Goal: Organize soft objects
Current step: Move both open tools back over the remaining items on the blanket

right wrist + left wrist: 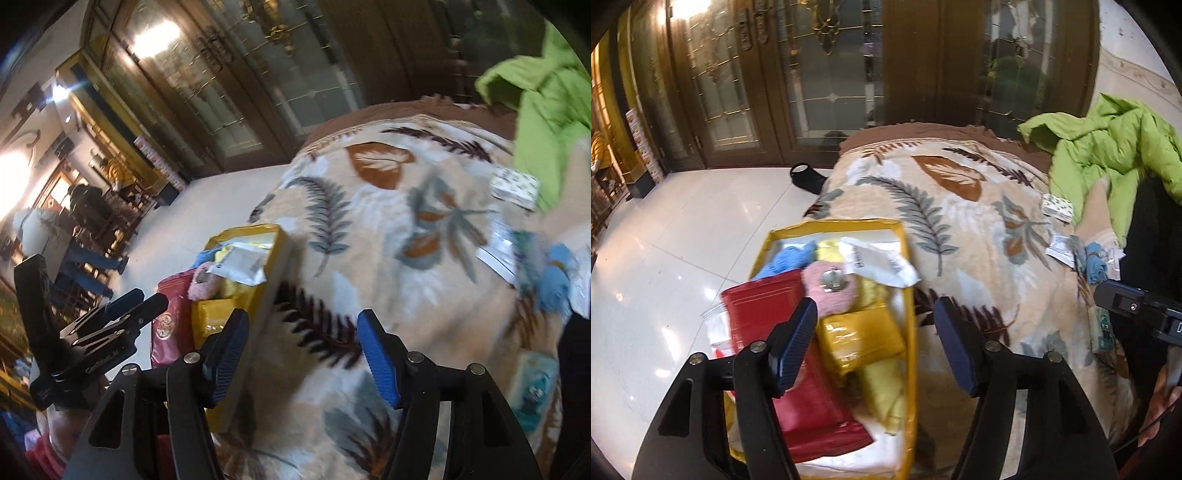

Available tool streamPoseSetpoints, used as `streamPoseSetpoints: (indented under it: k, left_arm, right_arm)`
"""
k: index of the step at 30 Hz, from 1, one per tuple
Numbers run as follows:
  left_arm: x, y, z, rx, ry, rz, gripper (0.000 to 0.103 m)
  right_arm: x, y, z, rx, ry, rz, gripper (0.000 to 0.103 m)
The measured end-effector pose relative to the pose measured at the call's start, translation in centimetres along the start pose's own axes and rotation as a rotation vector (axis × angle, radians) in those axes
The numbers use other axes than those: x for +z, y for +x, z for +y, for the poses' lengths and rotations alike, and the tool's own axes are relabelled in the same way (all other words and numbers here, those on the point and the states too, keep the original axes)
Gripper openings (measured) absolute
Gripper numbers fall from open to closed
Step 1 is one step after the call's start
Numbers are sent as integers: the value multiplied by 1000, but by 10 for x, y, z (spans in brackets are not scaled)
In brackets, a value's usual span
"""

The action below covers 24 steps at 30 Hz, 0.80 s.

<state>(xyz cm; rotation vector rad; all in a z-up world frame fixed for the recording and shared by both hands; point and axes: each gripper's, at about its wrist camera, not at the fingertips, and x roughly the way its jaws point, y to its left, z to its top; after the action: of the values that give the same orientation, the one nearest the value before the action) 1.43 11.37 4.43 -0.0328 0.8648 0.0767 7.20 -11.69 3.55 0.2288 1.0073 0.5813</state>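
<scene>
Glossy white tiled floor (665,229) meets dark wooden glass-panelled doors (798,81); warm lamps glare at left.

A yellow box (908,266) beside the leaf-print blanket (960,229) holds a pink plush ring (831,291), a blue plush (792,258), red (798,354) and yellow packets (860,336), while another blue soft toy (1095,264) lies on the blanket.
</scene>
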Motion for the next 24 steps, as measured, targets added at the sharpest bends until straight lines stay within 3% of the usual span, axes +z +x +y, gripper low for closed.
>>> streamPoseSetpoints:
  k: [9, 14, 24]
  left_arm:
    - [11, 15, -43, -90, 53, 17, 67]
    - [18, 33, -71, -142, 77, 50, 67]
    - [16, 54, -106, -182, 103, 64, 67]
  right_arm:
    - [-14, -40, -50, -133, 39, -79, 65]
    - [-18, -43, -86, -187, 105, -69, 65]
    - [-7, -46, -114, -187, 176, -91, 65]
